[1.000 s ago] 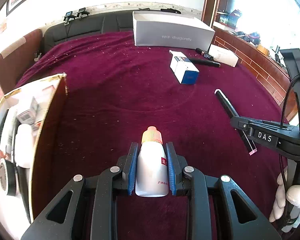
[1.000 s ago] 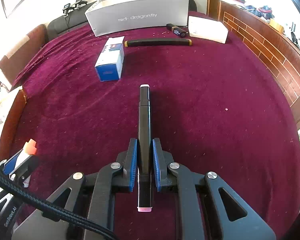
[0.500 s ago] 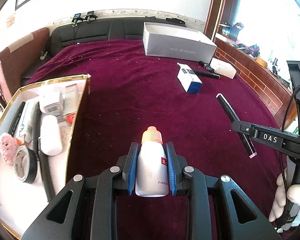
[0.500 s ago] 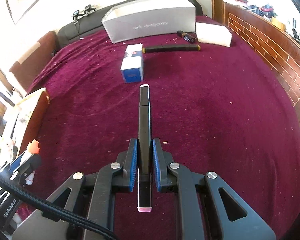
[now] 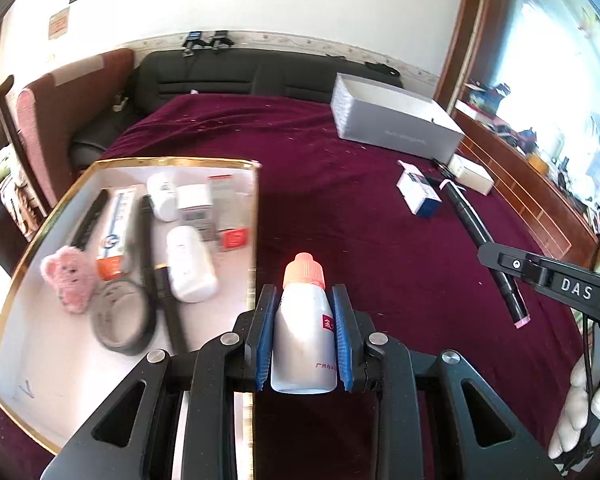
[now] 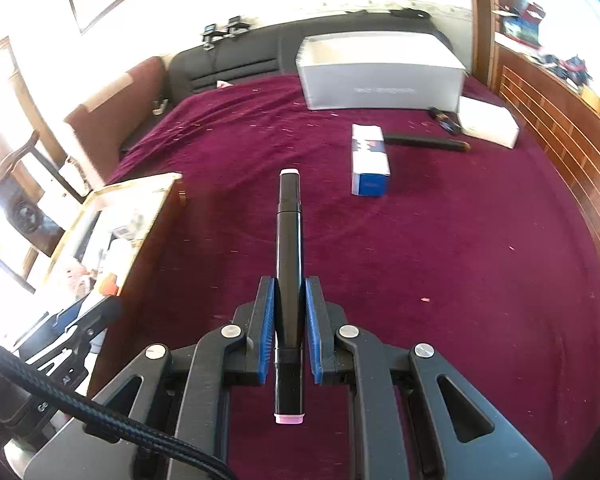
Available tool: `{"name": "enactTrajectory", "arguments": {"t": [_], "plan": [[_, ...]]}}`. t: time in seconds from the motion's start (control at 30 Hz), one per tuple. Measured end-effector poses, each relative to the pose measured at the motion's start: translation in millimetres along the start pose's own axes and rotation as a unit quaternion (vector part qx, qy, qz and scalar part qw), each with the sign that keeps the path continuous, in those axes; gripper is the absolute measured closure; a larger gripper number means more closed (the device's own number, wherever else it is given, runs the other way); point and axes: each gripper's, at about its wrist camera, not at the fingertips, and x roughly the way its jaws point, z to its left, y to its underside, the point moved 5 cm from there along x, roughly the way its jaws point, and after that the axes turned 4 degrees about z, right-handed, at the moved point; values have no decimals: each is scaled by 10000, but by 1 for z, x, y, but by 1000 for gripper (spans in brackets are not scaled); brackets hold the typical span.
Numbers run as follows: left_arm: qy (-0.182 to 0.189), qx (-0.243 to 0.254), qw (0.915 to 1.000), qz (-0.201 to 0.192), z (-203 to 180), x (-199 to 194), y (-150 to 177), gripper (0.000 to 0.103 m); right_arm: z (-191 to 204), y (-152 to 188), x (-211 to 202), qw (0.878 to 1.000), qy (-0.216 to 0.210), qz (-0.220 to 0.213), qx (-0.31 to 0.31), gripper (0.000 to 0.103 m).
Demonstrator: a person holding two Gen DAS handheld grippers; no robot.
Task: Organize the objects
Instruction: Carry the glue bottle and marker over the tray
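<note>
My left gripper is shut on a small white bottle with an orange cap, held just right of a gold-rimmed white tray. The tray holds several things: a pink plush, a tape roll, white bottles, boxes, pens. My right gripper is shut on a black marker with pink ends, above the maroon cloth. The marker also shows in the left wrist view. The tray shows at the left of the right wrist view.
On the maroon cloth lie a blue-and-white box, a black pen, a white box and a large grey open box at the back. A black sofa and chairs stand beyond.
Both grippers have lifted and turned left. The tray has come fully into the left wrist view and its contents show. The grips on bottle and marker are unchanged.
</note>
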Motion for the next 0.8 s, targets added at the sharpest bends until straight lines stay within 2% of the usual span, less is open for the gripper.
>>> {"name": "enactTrajectory", "arguments": {"t": [0.23, 0.43, 0.8], "plan": [[-212, -313, 9992, -149, 46, -16, -2, 80, 46, -4, 3, 9992, -182, 35, -343, 90], [-550, -469, 9971, -256, 93, -31, -3, 80, 83, -6, 12, 9973, -399, 131, -594, 90], [-934, -789, 9925, 1, 169, -28, 15, 80, 171, 7, 39, 9861, -1118, 619, -1058, 90]]}}
